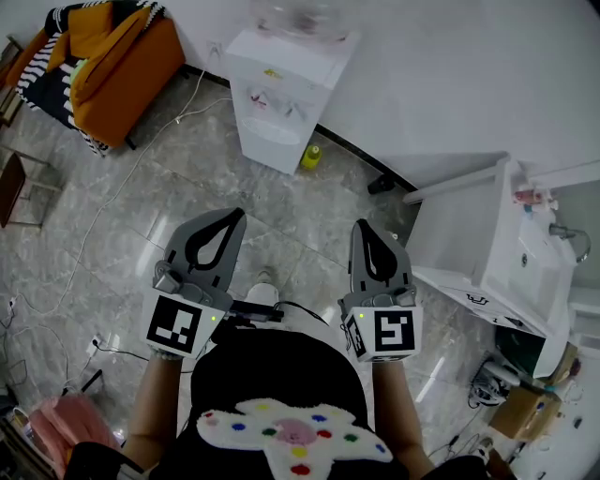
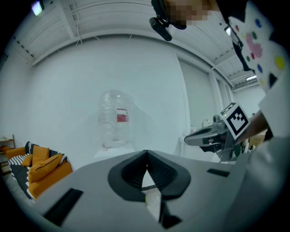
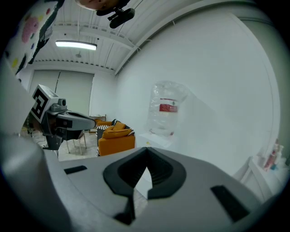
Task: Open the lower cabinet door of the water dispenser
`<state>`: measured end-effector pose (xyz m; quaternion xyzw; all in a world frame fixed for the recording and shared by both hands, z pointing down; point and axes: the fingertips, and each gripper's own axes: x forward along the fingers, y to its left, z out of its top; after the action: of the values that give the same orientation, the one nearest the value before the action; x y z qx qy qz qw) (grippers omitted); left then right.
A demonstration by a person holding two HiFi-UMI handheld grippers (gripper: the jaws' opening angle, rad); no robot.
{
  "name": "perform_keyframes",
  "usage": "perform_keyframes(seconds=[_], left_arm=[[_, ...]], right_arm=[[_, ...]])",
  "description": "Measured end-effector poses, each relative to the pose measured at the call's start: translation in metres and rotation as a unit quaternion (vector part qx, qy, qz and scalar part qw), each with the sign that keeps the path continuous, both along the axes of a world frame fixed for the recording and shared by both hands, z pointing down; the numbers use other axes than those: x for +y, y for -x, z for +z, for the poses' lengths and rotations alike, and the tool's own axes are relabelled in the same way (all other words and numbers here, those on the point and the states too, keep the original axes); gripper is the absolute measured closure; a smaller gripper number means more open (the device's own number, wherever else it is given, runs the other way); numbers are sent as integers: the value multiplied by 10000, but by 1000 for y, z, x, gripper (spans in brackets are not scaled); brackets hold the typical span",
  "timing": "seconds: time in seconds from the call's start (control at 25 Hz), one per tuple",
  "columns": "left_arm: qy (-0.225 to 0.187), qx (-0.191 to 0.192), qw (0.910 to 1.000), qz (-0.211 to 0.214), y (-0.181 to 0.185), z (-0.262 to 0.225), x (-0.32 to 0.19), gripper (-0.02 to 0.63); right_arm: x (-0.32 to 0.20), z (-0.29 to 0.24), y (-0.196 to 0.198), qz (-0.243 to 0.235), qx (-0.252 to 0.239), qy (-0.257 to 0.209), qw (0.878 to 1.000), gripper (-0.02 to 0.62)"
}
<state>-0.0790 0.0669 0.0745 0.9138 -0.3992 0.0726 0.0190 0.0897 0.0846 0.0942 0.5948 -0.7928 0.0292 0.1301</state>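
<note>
Approach stage; no part of the task is done. Water dispenser (image 1: 286, 89) stands at the far edge of the floor (image 1: 141, 225), against the wall; white body, clear bottle (image 1: 300, 19) on top; lower cabinet door (image 1: 270, 145) apparently shut. Left gripper (image 1: 232, 216) and right gripper (image 1: 361, 225): jaws closed together, empty, well apart from it; reaching, gripping and pulling are left.

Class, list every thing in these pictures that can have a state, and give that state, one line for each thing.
left tongs, shut, nothing between them
right tongs, shut, nothing between them
lower cabinet door, shut
water bottle, seated on top of the water dispenser
yellow bottle, upright on the floor
ceiling light, lit
</note>
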Motion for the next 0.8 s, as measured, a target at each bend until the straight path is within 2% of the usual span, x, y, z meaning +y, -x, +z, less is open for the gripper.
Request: perform_keyframes(seconds=[0.8], left_arm=[[94,2,9999,-66,2,12,-20,594]], right_arm=[[-21,9,6,-107,12,137,9998,592]])
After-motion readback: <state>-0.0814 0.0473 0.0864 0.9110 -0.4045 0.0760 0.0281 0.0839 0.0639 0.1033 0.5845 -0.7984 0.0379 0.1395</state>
